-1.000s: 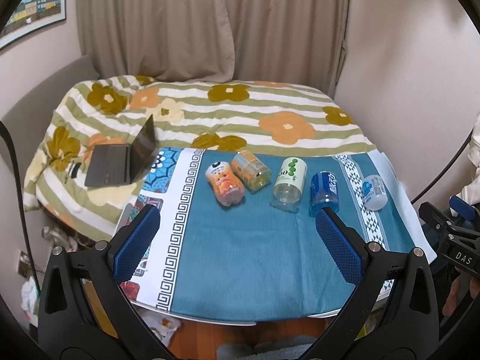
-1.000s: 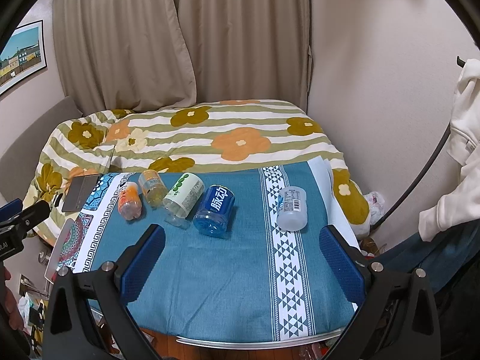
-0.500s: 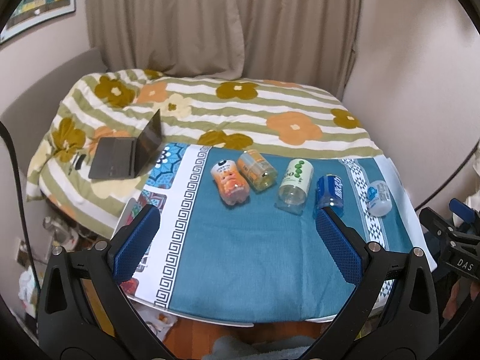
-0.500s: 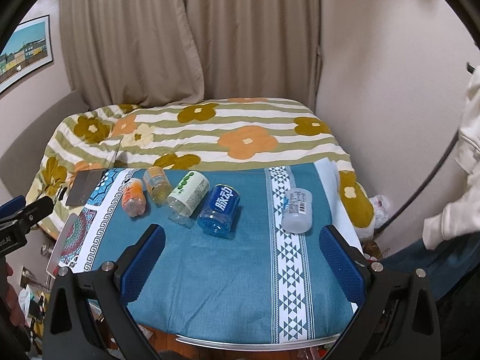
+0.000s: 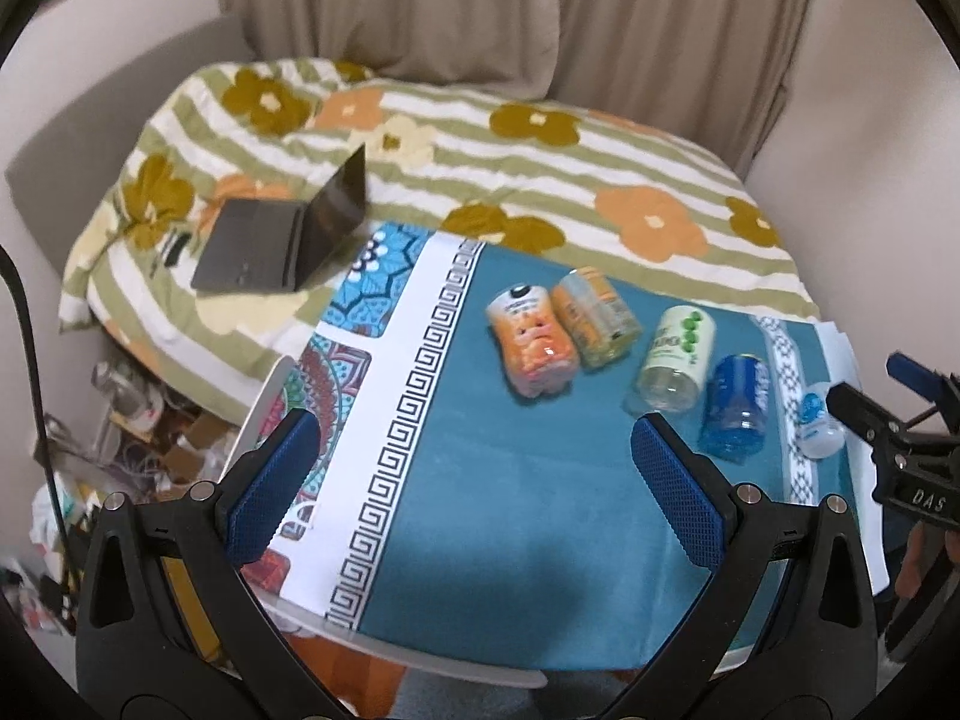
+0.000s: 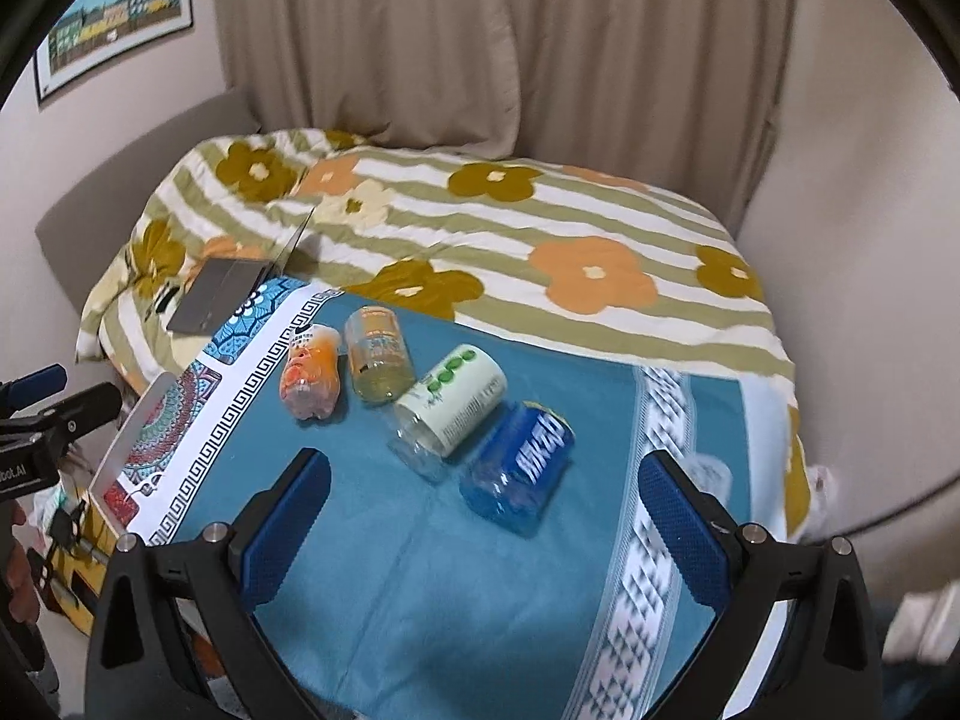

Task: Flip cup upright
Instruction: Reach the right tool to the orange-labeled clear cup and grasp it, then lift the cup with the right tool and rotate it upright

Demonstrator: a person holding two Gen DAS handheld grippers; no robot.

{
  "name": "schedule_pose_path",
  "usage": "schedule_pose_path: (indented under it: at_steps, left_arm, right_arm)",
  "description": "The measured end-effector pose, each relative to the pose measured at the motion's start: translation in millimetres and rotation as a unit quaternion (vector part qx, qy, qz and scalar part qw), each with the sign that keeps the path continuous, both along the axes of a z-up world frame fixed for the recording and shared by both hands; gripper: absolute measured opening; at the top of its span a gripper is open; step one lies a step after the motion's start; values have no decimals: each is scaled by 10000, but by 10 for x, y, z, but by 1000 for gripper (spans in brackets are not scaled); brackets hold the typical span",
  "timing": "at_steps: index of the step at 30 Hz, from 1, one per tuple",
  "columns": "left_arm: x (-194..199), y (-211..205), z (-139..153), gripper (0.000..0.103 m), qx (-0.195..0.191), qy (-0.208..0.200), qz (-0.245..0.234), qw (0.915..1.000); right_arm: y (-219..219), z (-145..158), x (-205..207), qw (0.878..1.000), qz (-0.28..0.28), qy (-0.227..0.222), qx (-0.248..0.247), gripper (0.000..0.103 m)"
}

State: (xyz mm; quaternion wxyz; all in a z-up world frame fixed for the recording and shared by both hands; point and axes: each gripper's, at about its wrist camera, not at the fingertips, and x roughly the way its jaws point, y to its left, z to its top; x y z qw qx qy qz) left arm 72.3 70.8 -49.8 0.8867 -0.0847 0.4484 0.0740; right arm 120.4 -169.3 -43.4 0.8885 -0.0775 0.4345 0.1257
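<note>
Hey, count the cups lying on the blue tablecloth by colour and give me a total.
Orange: 2, the orange cup and the yellow-orange cup
White with green dots: 1, the white-green cup
Blue: 1, the blue cup
Clear with blue label: 1, the clear cup
Total: 5

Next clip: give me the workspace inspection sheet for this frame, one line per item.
Surface: table under a teal patterned cloth, bare area in front.
Job's things: five cups lying on their sides in a row: orange cup, yellow cup, green-dotted cup, blue cup, white cup.
Clutter: nothing seen on the cloth.
Grippers: left gripper open, empty; right gripper open, empty; both short of the cups.
Cables: black cable at the left edge.
Surroundings: floral bed with an open laptop, curtains, boxes on the floor.
</note>
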Motion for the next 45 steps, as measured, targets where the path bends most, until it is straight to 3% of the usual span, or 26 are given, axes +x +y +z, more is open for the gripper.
schedule_pose_path:
  at_steps: [13, 22, 38, 45]
  left_arm:
    - [879, 472, -747, 103, -322, 982, -54, 9946]
    - [1241, 601, -1153, 103, -457, 1470, -182, 9879]
    - [1447, 717, -1345, 103, -558, 1693, -243, 9837]
    - [1457, 741, -1338, 103, -547, 1679, -242, 9840]
  right_arm:
    - [773, -619, 986, 9944, 731, 606, -457, 102]
    - [1153, -1074, 1427, 9841, 1192, 1101, -716, 87]
    - [1348, -1454, 1628, 9739, 1371, 1697, -633, 58]
    - [1333, -1468, 1650, 9742, 1348, 1737, -500, 55]
